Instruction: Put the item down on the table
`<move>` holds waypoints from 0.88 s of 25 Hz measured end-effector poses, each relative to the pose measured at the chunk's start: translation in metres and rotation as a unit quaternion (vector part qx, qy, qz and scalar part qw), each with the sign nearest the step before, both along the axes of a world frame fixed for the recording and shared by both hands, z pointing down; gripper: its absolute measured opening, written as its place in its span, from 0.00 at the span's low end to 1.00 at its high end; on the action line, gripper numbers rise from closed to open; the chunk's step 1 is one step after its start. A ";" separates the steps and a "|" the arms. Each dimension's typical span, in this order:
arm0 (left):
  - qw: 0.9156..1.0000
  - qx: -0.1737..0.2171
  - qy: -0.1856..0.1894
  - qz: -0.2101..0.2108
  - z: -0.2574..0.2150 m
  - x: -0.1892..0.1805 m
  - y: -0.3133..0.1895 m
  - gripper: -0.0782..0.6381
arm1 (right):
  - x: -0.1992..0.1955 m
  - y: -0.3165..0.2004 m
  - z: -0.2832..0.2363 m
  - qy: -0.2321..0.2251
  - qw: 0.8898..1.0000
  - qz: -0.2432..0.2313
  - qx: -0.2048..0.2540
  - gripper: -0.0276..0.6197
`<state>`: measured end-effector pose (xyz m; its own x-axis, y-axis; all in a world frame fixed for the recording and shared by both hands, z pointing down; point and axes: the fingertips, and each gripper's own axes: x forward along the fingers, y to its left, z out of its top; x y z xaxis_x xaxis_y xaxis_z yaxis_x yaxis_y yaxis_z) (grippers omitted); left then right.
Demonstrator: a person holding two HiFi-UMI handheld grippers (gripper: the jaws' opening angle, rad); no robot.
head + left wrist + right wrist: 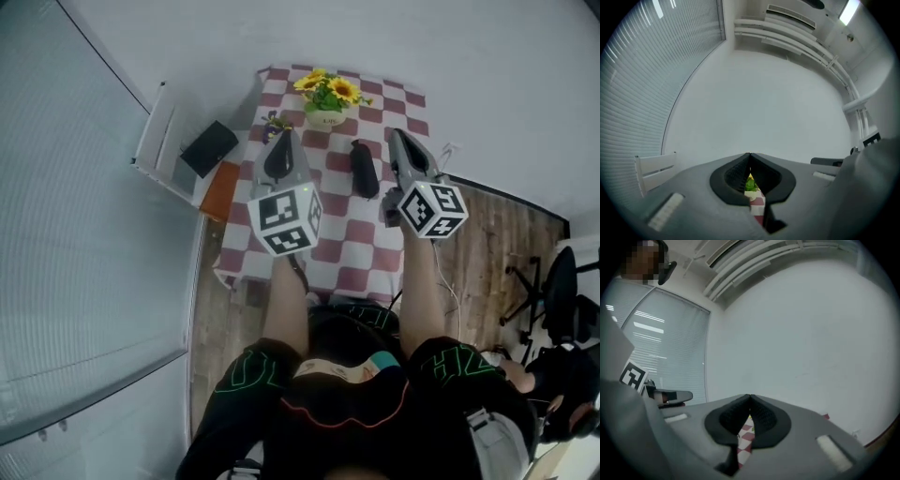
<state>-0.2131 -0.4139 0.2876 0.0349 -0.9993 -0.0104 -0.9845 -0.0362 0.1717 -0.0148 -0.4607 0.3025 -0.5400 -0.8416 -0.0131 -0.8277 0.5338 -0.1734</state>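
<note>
A black oblong item lies on the red-and-white checkered table, between my two grippers and touching neither. My left gripper hovers over the table's left part, its jaws pressed together with nothing in them. My right gripper is just right of the black item, jaws also together and empty. In the left gripper view the left gripper shows only a sliver of the flowers and the cloth below its closed tips. In the right gripper view the right gripper is closed the same way, with checkered cloth below.
A pot of sunflowers stands at the table's far edge, with a small dark object to its left. A white rack holding a black thing sits left of the table. An office chair is on the wooden floor at right.
</note>
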 end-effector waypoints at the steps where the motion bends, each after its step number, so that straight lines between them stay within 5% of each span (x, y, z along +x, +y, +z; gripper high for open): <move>1: 1.000 0.008 -0.003 0.003 -0.008 0.003 -0.001 0.12 | 0.000 -0.001 -0.008 0.005 1.000 0.000 0.010 0.05; 11: 1.000 0.018 -0.015 0.021 -0.019 0.017 -0.005 0.12 | 0.012 -0.010 -0.022 0.073 0.995 0.050 0.042 0.05; 22: 0.999 0.002 -0.038 0.016 -0.003 0.024 -0.013 0.12 | 0.006 -0.021 -0.012 0.095 0.994 0.041 0.031 0.05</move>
<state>-0.1890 -0.4274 0.2842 0.0673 -0.9977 -0.0096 -0.9931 -0.0679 0.0960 -0.0091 -0.4813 0.2904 -0.4682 -0.8831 0.0295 -0.8830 0.4688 0.0210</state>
